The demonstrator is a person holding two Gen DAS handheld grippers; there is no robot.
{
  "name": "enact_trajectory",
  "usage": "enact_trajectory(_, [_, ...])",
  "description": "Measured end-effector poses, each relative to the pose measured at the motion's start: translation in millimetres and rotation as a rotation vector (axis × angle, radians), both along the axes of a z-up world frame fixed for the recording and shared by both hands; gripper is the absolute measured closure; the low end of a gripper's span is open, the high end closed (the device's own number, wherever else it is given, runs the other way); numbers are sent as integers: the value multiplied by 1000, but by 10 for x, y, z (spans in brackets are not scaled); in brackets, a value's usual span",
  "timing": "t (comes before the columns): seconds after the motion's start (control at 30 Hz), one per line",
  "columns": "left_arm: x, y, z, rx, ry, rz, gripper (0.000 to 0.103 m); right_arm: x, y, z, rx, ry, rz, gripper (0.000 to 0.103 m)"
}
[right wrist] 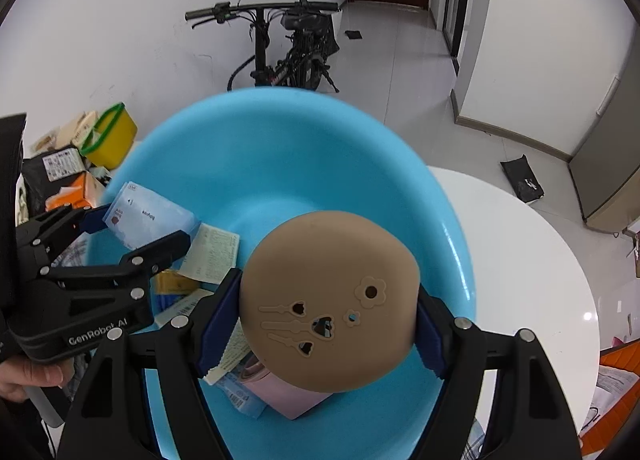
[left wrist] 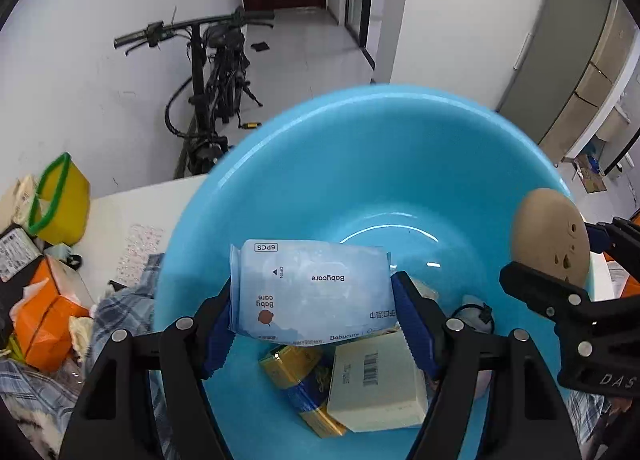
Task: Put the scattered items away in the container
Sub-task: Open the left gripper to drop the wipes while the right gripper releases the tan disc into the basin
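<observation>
A large blue basin [left wrist: 280,180] [right wrist: 248,148] sits on the white table. My left gripper [left wrist: 312,316] is shut on a pale blue Babycare wipes pack [left wrist: 316,288] and holds it above the basin; the pack also shows in the right wrist view [right wrist: 148,216]. My right gripper [right wrist: 330,324] is shut on a tan round silicone pad [right wrist: 332,300] with cut-out holes, held over the basin's right side; it also shows in the left wrist view [left wrist: 552,236]. Inside the basin lie a cream box [left wrist: 376,388], a gold and blue pack [left wrist: 296,368] and a pink pack [right wrist: 296,396].
A yellow tub [left wrist: 64,200] with a green rim, orange boxes [left wrist: 48,312] and plaid cloth [left wrist: 120,312] crowd the table's left. The round white table [right wrist: 520,260] extends right. A black bicycle [right wrist: 280,48] leans on the far wall.
</observation>
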State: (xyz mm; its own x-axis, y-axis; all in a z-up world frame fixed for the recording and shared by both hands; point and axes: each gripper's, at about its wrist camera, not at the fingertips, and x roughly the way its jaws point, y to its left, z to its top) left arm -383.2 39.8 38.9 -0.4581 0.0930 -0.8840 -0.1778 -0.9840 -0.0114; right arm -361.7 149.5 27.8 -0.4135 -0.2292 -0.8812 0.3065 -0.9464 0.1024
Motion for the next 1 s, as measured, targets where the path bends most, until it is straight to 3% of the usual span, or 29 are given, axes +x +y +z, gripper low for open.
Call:
enact_trajectory(0.13, [-56,20,-136,-5,-24,3,29,-33,13,-87,6,-9,-1,28])
enact_trajectory(0.27, [-86,61,-183,-58,1,-21,29,-26,2,-129,4,-15,1,28])
enact_trajectory(0.4, [-115,11,-135,-5,-3,-1,29,6,-4,-139,-1,-19,10,28])
enact_trajectory(0.63, [-68,-49,112,11,56,31,20,69,-3,-147,-8,-21,24,28])
enact_trajectory(0.7, [-15,-115,214,55,78,33,16,103,-6,-155,1,-19,29,28])
enact_trajectory(1.0, [199,-219,567,119,133,20,16,144,-119,-170,-9,-14,45,28])
